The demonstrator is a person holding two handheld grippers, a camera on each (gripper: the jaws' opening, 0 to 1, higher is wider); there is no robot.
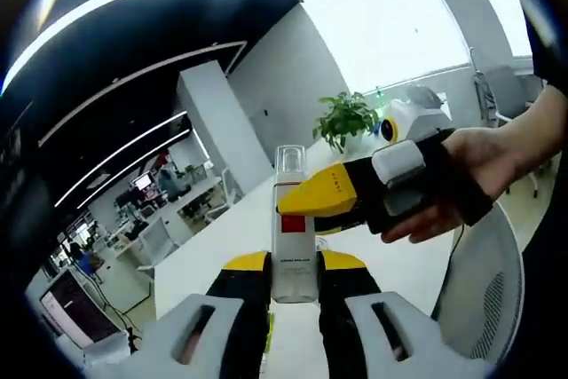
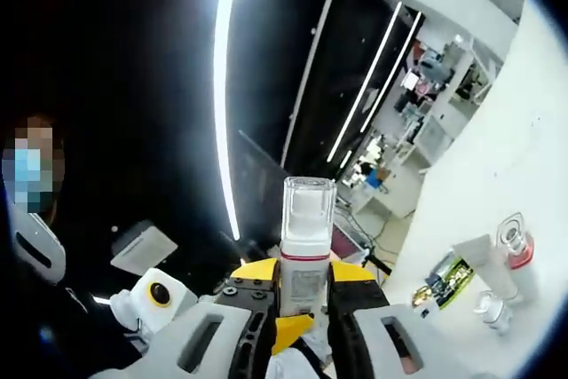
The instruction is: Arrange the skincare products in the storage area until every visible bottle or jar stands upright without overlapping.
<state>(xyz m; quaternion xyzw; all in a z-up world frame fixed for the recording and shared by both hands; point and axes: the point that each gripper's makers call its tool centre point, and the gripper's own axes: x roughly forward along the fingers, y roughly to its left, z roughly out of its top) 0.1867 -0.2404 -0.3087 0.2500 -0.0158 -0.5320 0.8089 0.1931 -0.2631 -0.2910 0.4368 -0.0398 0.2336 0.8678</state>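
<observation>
An open office with ceiling light strips and a potted plant [image 1: 344, 118] is spreading behind a long white tabletop [image 1: 222, 246]. The left gripper [image 1: 294, 286] is holding a clear-capped white bottle [image 1: 292, 228] upright above it, jaws clamped on its lower body. The right gripper [image 2: 302, 303] is gripping the same bottle [image 2: 306, 237] from the other side, a hand [image 1: 479, 170] around it. A white tube [image 2: 486, 268], a red-collared bottle [image 2: 517, 246] and a small jar [image 2: 490, 308] are lying grouped on the tabletop [image 2: 497, 166].

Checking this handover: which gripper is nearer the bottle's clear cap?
Right. The right gripper grips the bottle just below the cap, at the red band; the left gripper holds its lower body, farther down.
</observation>
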